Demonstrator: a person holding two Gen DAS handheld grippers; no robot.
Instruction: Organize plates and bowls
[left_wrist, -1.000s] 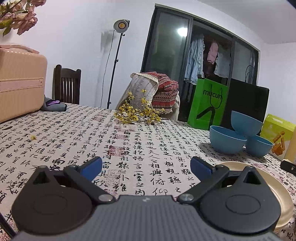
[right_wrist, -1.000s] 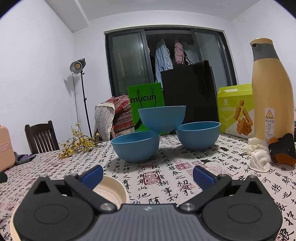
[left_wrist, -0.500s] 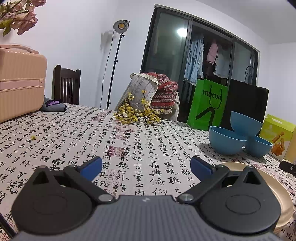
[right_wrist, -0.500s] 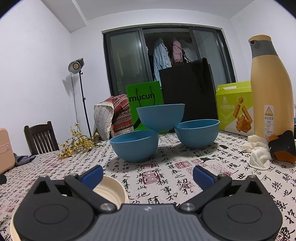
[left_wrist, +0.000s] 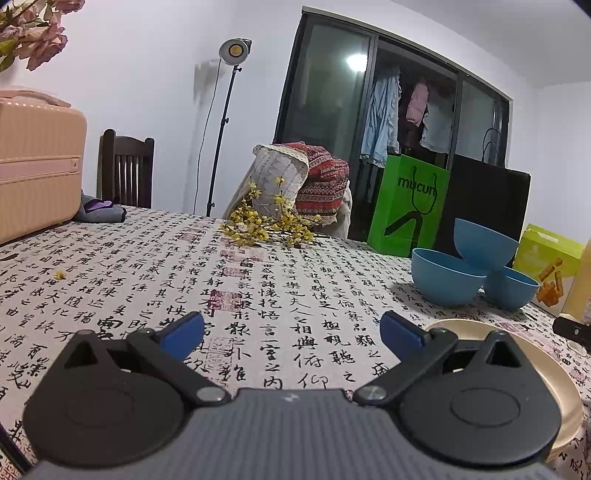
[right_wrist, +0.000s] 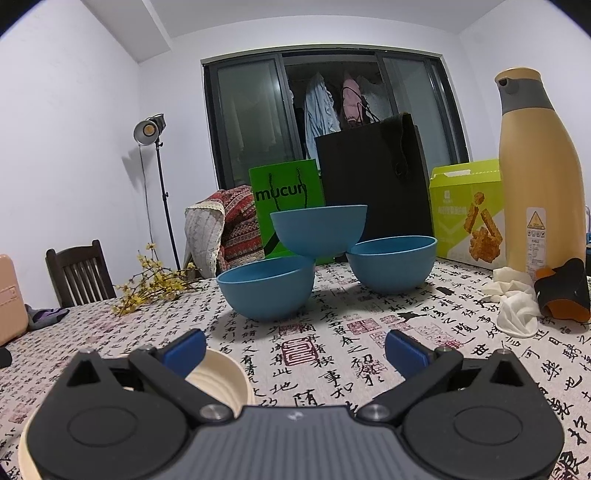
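both grippers, left gripper (left_wrist: 291, 328) and right gripper (right_wrist: 295, 349), have fingers spread wide holding nothing, three blue bowls (right_wrist: 317, 234) piled mid-bench, cream plate (left_wrist: 554, 373) sitting just under the left one

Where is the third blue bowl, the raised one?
In the right wrist view, the raised blue bowl sits centre frame, perched on the rims of two other blue bowls, before the green bag.
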